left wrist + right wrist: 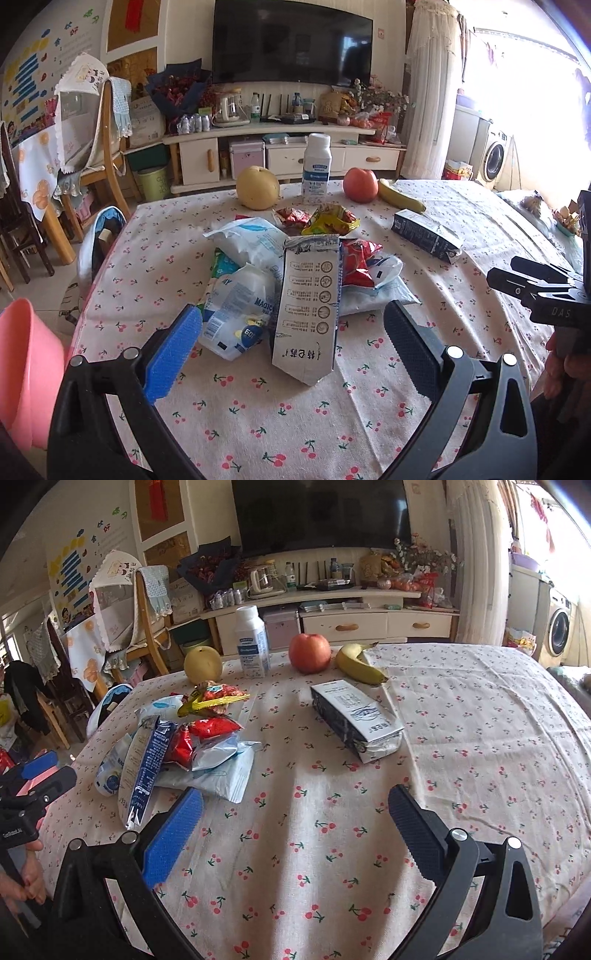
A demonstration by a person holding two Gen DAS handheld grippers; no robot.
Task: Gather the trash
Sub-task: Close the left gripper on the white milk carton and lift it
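Trash pile [280,273] lies before the spread left hand-held gripper [293,345].

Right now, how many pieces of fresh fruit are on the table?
3, in a row along the far edge: a yellow pear left of the white bottle, then a red apple and a banana to its right.

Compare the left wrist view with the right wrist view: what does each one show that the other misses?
Only the left wrist view shows the pink basin at the table's edge and the right tongs entering from the side. Only the right wrist view shows the left tongs from the side and the top face of the flattened carton lying apart. Both show the wrapper pile, tall milk carton, white bottle, pear, apple, banana and cherry-print tablecloth.
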